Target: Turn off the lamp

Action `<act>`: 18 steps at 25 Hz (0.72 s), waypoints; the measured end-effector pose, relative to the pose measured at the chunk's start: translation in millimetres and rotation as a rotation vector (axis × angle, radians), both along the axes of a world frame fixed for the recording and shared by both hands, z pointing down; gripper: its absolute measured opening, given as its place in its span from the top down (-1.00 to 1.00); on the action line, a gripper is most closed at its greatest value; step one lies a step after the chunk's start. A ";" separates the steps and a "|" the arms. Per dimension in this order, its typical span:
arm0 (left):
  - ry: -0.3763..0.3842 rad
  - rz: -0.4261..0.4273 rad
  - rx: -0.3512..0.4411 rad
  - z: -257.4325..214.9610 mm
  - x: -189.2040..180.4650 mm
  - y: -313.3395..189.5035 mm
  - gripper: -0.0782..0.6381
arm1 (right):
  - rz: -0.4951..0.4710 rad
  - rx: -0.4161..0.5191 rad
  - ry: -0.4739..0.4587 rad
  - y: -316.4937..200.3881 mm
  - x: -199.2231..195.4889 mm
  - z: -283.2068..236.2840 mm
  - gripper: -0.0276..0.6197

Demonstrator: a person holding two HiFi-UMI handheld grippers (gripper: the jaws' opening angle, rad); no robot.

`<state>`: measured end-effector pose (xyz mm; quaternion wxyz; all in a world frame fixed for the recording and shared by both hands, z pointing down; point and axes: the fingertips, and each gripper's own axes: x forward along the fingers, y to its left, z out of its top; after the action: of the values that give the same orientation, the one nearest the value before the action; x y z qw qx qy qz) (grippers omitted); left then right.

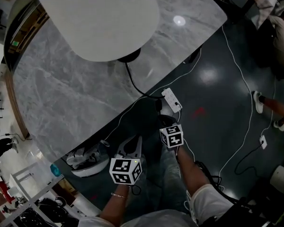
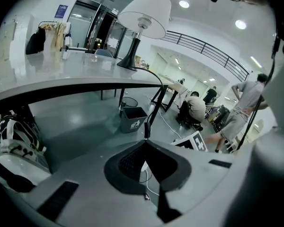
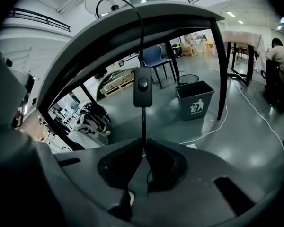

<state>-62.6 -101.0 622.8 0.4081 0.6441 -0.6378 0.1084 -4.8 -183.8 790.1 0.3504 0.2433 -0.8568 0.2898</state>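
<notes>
A lamp with a white shade [image 1: 98,18] stands on the grey marble table [image 1: 52,93]. Its black cord [image 1: 135,82] runs off the table edge and hangs down. In the right gripper view the inline switch [image 3: 142,86] hangs on the cord just above my right gripper [image 3: 143,143], which is shut on the cord below it. My left gripper [image 2: 146,140] is shut with nothing between its jaws. Its tips sit right under the switch [image 2: 146,130]; I cannot tell if they touch. In the head view both grippers are below the table's near edge, the left gripper [image 1: 138,140] beside the right one's marker cube [image 1: 172,136].
A white power strip [image 1: 172,98] and white cables lie on the dark floor. A grey waste bin [image 3: 195,100] stands under the table beside a black table leg [image 3: 220,74]. Bags [image 1: 87,160] sit under the table at the left. People [image 2: 196,107] are further back.
</notes>
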 end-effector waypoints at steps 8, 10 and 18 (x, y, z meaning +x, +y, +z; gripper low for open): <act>-0.007 -0.029 -0.005 5.1 -9.1 12.6 0.76 | 0.010 0.006 0.000 -7.1 -3.4 9.0 0.87; -0.011 -0.027 -0.004 2.6 -10.6 16.9 0.76 | 0.025 0.010 -0.016 -2.7 -3.3 -1.3 0.87; -0.023 -0.008 0.072 -42.8 -9.3 -3.6 0.76 | 0.070 0.079 -0.090 -1.7 3.8 -96.9 0.89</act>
<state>-71.9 -104.5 580.0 0.3777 0.6547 -0.6484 0.0910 -1.0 -185.6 693.2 0.2911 0.2735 -0.8735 0.2783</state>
